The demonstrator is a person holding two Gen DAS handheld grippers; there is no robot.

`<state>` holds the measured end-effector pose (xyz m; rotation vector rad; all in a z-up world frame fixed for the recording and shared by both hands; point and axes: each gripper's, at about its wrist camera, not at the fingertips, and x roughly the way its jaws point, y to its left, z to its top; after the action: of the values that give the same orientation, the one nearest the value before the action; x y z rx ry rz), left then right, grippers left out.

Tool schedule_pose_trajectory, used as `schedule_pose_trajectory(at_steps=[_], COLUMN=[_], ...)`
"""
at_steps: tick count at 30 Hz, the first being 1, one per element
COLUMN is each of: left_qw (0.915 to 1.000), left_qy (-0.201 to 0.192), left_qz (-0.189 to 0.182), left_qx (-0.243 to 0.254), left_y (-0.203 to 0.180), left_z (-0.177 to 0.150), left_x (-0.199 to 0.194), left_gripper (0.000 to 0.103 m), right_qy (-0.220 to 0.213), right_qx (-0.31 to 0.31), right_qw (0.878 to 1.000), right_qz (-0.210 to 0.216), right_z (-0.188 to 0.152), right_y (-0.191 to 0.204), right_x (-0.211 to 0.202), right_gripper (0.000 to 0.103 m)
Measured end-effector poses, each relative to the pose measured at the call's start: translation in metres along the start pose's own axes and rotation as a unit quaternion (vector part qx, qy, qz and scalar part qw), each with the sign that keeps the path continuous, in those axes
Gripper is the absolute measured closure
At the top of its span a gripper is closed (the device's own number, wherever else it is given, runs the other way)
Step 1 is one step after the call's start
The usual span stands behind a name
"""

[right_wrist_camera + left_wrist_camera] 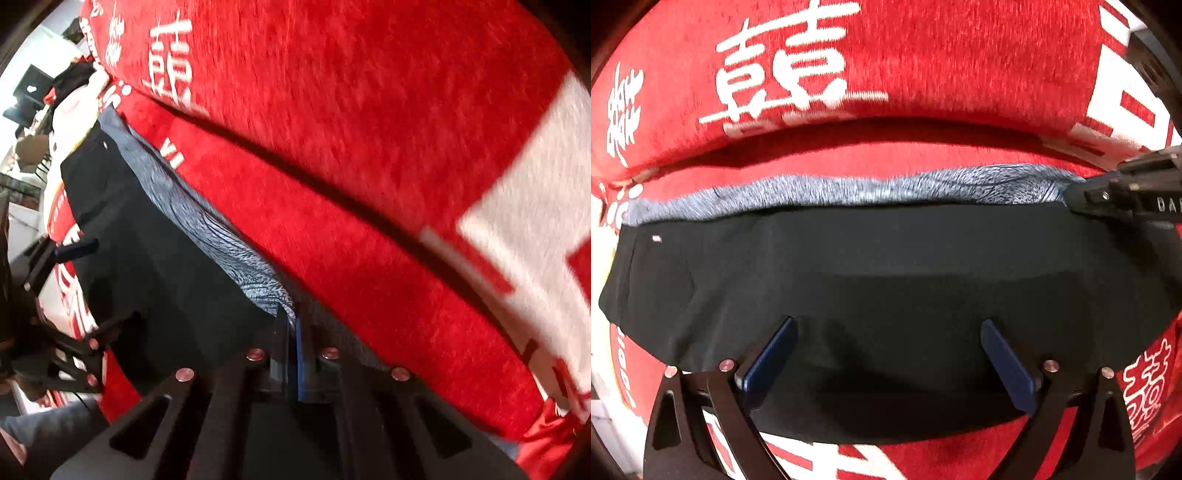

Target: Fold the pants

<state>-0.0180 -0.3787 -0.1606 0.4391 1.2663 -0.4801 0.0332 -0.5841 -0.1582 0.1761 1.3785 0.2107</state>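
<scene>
The black pants (886,273) lie folded in a wide band on the red sofa seat, over a grey heathered garment (923,184) that sticks out behind them. My left gripper (888,332) is open above the pants' near edge, its blue pads (768,362) wide apart. My right gripper (293,325) is shut on the far right edge of the pants (166,258), where the grey garment (221,240) meets them; it also shows at the right edge of the left wrist view (1108,195).
The red sofa cover with white characters (923,55) rises as a backrest behind the clothes, with a dark seam (886,129) between seat and back. The left gripper (74,251) shows at the left of the right wrist view. Room clutter (29,110) lies beyond the sofa's end.
</scene>
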Motion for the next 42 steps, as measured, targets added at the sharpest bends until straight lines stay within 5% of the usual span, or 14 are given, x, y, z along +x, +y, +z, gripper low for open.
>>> schedule_pose_trajectory(at_steps=[4, 6, 8, 10, 13, 17, 22, 24, 26, 28, 31, 33, 37, 42], left_qw=[0.9993, 0.9997, 0.9996, 0.9997, 0.9997, 0.9991, 0.9988, 0.9985, 0.9982, 0.9977, 0.9981, 0.9983, 0.9978, 0.9974], left_qy=[0.030, 0.013, -0.002, -0.004, 0.002, 0.022, 0.015, 0.018, 0.026, 0.028, 0.026, 0.027, 0.032, 0.041], left_qz=[0.019, 0.016, 0.021, 0.021, 0.025, 0.035, 0.046, 0.051, 0.054, 0.060, 0.055, 0.051, 0.057, 0.056], left_qx=[0.012, 0.013, 0.017, 0.012, -0.001, -0.005, 0.006, 0.009, 0.009, 0.013, 0.007, 0.003, 0.011, 0.017], left_y=[-0.003, -0.004, -0.004, -0.001, 0.004, 0.024, 0.022, 0.019, 0.014, 0.011, 0.014, 0.019, 0.024, 0.033], left_z=[0.002, 0.006, 0.010, 0.018, 0.028, 0.046, 0.029, 0.028, 0.025, 0.020, 0.010, 0.006, -0.001, -0.020], left_x=[0.012, 0.005, -0.001, -0.002, 0.005, 0.027, 0.033, 0.031, 0.025, 0.020, 0.018, 0.015, 0.012, -0.003], left_gripper=[0.003, 0.003, 0.003, 0.003, 0.003, 0.003, 0.003, 0.003, 0.003, 0.003, 0.001, 0.001, 0.001, 0.001], right_qy=[0.030, 0.011, -0.023, -0.070, -0.100, -0.113, -0.161, -0.166, -0.173, -0.163, -0.112, -0.121, -0.101, -0.115], right_qx=[0.055, 0.093, 0.139, 0.188, 0.316, 0.476, 0.543, 0.543, 0.543, 0.522, 0.505, 0.511, 0.523, 0.513], right_qw=[0.998, 0.996, 0.990, 0.979, 0.942, 0.871, 0.824, 0.823, 0.822, 0.837, 0.855, 0.851, 0.845, 0.850], right_qz=[-0.005, -0.004, -0.004, -0.021, -0.050, -0.042, 0.008, 0.004, 0.001, -0.020, -0.032, -0.012, -0.041, -0.018], right_z=[0.004, -0.007, -0.031, -0.066, -0.138, -0.229, -0.256, -0.255, -0.256, -0.264, -0.279, -0.288, -0.292, -0.295], right_y=[-0.018, -0.023, -0.035, -0.048, -0.075, -0.103, -0.137, -0.149, -0.146, -0.128, -0.124, -0.131, -0.132, -0.096], right_x=[0.024, 0.010, -0.016, -0.047, -0.084, -0.091, -0.081, -0.082, -0.090, -0.092, -0.073, -0.070, -0.086, -0.099], right_gripper=[0.094, 0.078, 0.041, 0.040, 0.040, 0.040, 0.054, 0.094, 0.095, 0.095, 0.093, 0.092, 0.050, 0.047])
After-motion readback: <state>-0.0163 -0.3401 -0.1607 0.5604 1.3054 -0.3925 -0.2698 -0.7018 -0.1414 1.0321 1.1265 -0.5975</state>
